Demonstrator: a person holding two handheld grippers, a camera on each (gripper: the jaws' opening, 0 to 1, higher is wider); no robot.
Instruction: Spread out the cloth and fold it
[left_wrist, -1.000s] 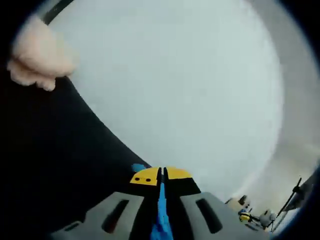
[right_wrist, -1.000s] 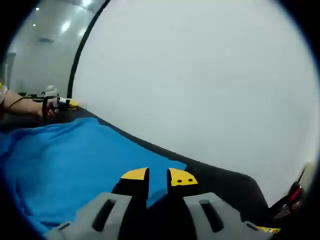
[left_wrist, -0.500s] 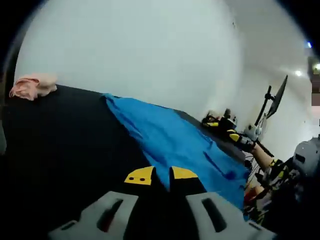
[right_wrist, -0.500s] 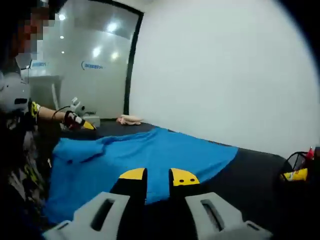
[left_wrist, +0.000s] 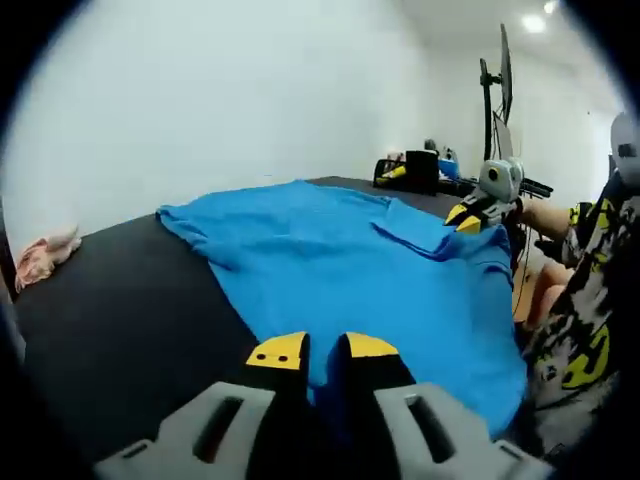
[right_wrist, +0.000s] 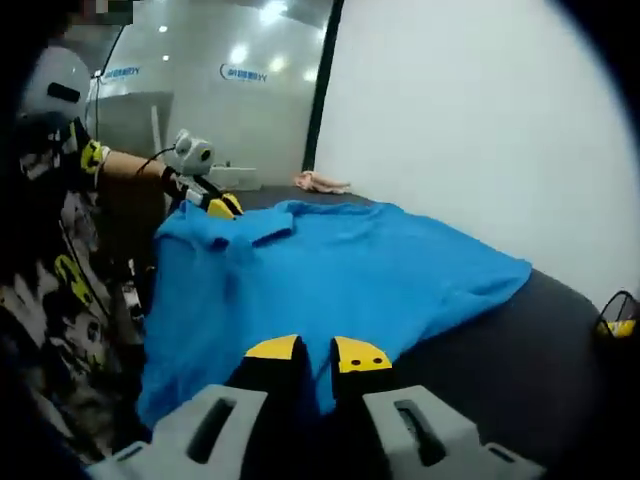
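Two grippers flank the cloth (left_wrist: 380, 270), which lies spread on the dark desk (left_wrist: 120, 320), long axis running gripper to gripper. Left gripper (left_wrist: 322, 350) jaws nearly together at one near corner, grip uncertain. Right gripper (right_wrist: 318, 353) likewise at the opposite near corner. Both equally near.

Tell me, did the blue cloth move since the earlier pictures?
Yes. The blue cloth now spreads wide over the black table, nearer the pink rag at the table's edge; earlier it lay as a narrower strip farther from it.
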